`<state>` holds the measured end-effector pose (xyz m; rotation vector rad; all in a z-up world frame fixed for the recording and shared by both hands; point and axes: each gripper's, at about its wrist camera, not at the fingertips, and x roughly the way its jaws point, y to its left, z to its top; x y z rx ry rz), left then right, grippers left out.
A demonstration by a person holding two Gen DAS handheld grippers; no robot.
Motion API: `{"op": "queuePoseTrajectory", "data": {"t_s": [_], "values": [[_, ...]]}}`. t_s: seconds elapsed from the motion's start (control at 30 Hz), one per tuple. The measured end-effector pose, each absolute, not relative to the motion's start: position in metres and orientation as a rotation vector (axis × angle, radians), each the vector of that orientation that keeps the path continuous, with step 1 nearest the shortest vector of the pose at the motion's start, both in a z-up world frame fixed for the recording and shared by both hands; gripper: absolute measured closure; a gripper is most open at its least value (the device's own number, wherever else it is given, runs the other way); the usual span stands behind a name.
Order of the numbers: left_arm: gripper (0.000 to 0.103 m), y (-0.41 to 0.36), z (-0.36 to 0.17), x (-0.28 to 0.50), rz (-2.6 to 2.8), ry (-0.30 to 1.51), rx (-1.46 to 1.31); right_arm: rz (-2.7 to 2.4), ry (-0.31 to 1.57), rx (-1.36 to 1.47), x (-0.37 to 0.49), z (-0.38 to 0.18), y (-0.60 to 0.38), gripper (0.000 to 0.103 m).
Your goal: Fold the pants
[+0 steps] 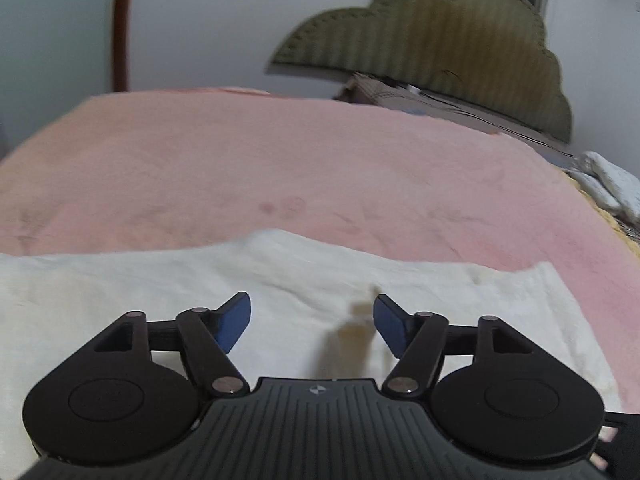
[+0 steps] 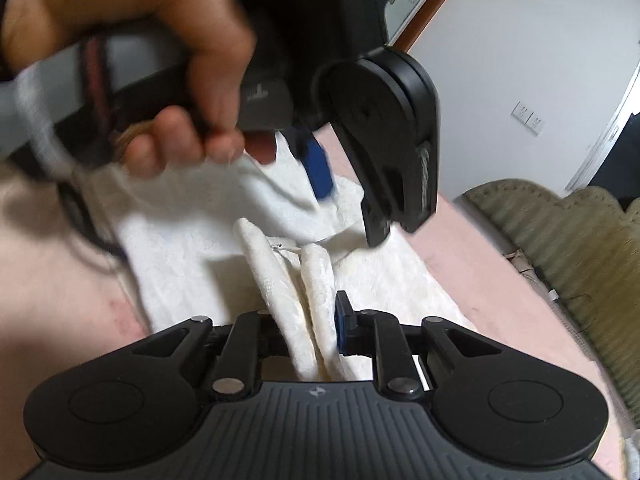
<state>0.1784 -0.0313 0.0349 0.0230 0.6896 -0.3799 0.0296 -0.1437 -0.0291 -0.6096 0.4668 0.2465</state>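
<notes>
The white pants (image 1: pixel 280 280) lie spread on a pink blanket (image 1: pixel 280 152). My left gripper (image 1: pixel 311 320) hovers just above the cloth, open and empty, blue pads apart. In the right wrist view my right gripper (image 2: pixel 304 320) is shut on two bunched folds of the white pants (image 2: pixel 288 280), lifting them. The left gripper (image 2: pixel 320 176) also shows there, held in a hand above the pants; its blue pad (image 2: pixel 318 168) is near a raised flap of cloth.
An olive quilted headboard (image 1: pixel 440 40) stands at the back right, also in the right wrist view (image 2: pixel 560 240). A white wall with switches (image 2: pixel 528 118) is behind. A white textured cloth (image 1: pixel 612 184) lies at the blanket's right edge.
</notes>
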Motion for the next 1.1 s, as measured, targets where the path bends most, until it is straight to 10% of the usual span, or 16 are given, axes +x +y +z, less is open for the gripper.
{"op": "queuePoseTrajectory", "data": {"t_s": [0.2,0.4,0.77,0.93,1.1], "values": [[0.017,-0.009,0.059,0.169,-0.033,0.561,0.265,0.47,0.452,-0.382,-0.008,0.008,-0.174,0.044],[0.009,-0.004,0.065,0.159,-0.106,0.699,0.227,0.31,0.393,-0.408,-0.001,0.015,-0.196,0.045],[0.012,-0.012,0.056,0.141,-0.499,0.82,-0.155,0.295,0.447,-0.627,0.006,-0.019,-0.163,0.054],[0.017,-0.008,0.038,0.15,-0.602,0.945,-0.336,0.274,0.455,-0.72,0.014,-0.04,-0.152,0.09],[0.018,-0.015,0.026,0.154,-0.659,1.011,-0.4,0.255,0.4,-0.583,0.008,-0.027,-0.166,0.094]]}}
